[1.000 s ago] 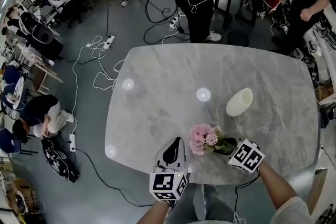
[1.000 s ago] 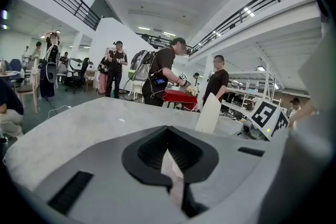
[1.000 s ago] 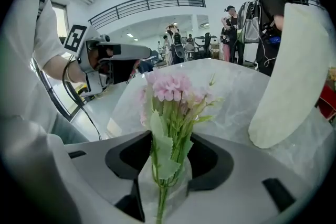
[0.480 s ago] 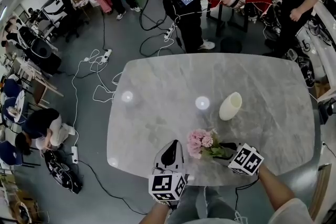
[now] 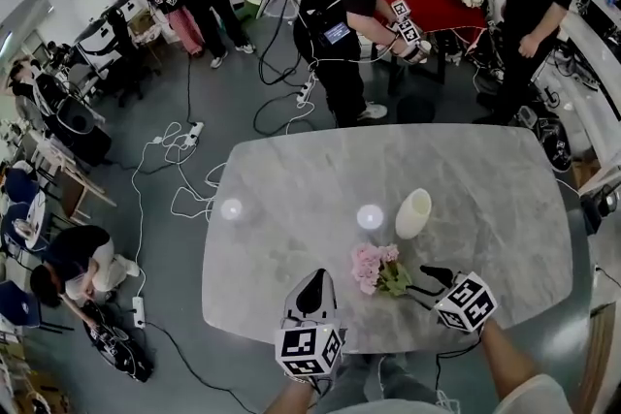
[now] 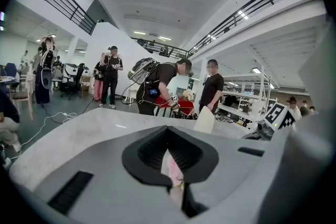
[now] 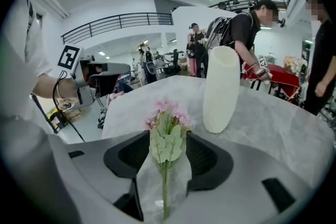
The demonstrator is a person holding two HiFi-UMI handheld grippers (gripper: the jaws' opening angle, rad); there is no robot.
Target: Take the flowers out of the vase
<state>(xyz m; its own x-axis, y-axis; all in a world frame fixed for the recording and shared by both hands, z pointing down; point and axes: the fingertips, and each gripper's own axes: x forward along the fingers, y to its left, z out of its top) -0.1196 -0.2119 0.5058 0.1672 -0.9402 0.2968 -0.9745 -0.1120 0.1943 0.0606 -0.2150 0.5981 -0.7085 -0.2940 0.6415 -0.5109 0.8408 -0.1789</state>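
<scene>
Since the head view had tipped up from a second before, the grey marble table [image 5: 291, 189] sat lower in the picture and more of the room showed beyond its 12 o'clock edge. The right gripper [image 5: 430, 282] had drawn back a little toward 4 o'clock. Its jaws had just been opening and now stood wide and released, with the stem lying between them untouched by either pad.

The flowers [image 5: 372, 267] lay flat on the table near its 6 o'clock edge, out of the vase. Their long axis ran slantwise, pink blooms pointing to about 10 o'clock and green stem trailing back toward 4 o'clock into the right gripper's gap.

At 12 o'clock, past the table, a person in black [image 5: 344, 5] stood by a red table [image 5: 437, 5], and cables [image 5: 179, 160] trailed over the floor at 10 o'clock. The white vase [image 5: 413, 213] stood upright at 1 o'clock from the blooms, near but apart. The left gripper [image 5: 314, 278], clenched on nothing, hung just beside the blooms at 8 o'clock.
</scene>
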